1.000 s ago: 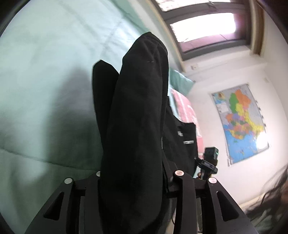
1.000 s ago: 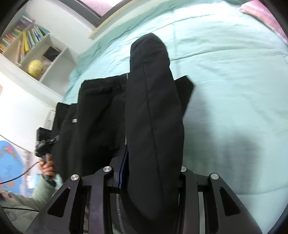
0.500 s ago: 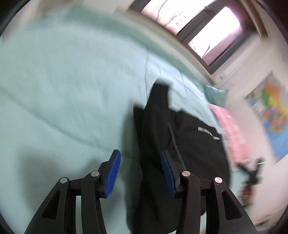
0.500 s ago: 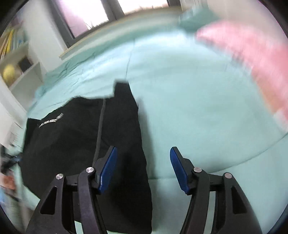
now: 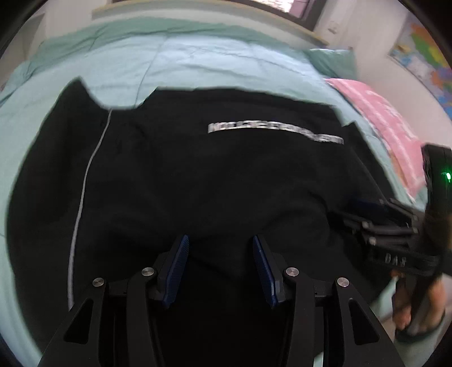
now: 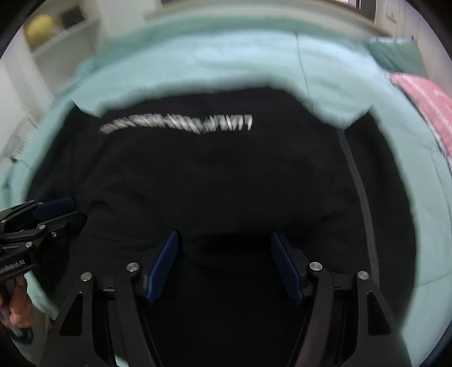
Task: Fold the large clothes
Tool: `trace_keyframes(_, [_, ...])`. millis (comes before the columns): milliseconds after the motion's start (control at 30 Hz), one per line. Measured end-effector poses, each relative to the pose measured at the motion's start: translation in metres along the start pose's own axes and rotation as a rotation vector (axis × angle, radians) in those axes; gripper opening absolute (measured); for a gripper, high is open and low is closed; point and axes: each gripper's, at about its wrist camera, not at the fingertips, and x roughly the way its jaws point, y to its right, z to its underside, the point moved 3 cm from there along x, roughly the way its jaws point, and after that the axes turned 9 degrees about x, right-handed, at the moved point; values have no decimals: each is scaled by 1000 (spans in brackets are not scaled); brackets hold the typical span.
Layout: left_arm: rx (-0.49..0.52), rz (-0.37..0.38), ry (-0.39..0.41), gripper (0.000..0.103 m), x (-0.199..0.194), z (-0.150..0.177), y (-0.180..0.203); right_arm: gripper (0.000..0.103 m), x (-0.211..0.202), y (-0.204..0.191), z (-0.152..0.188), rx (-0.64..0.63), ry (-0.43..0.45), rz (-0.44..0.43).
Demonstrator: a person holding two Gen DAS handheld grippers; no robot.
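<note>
A large black garment (image 5: 226, 175) with white lettering lies spread on a pale green bed (image 5: 197, 65); it also fills the right wrist view (image 6: 226, 175). My left gripper (image 5: 220, 248) is open and empty just above the garment's near edge. My right gripper (image 6: 224, 245) is open and empty over the same near edge. The right gripper shows at the right of the left wrist view (image 5: 375, 214). The left gripper shows at the left of the right wrist view (image 6: 53, 209). Both views are blurred by motion.
A pink blanket (image 5: 389, 132) lies at the bed's right side, with a green pillow (image 5: 333, 60) behind it. A wall map (image 5: 423, 48) hangs at the far right. White shelves with a yellow globe (image 6: 39, 25) stand left of the bed.
Both grippers let go of the black sleeves they held, opened, and swung back over the garment's near edge. The sleeves now lie folded onto the garment's body.
</note>
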Motion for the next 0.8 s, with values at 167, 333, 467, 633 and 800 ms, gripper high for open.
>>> trace_keyframes(167, [-1,-17,36,48,-8,-3,0,73,5,9,2,76,-3,-21])
trace_keyframes(333, [28,-190,153,49,-60,-3,10,73,-28,11,2,122,56,-22])
trace_keyframes(467, [51,-268,321,49,-136,-14,29,74,-96,8,3,104,218,3])
trace_keyframes(633, [104,-618,473,62,-220,-18,53,91,-186,-23,5,69,422,-10])
trace_keyframes(800, [149,-641,530,65,-262,-11,75,91,-244,-54,7,33,525,1])
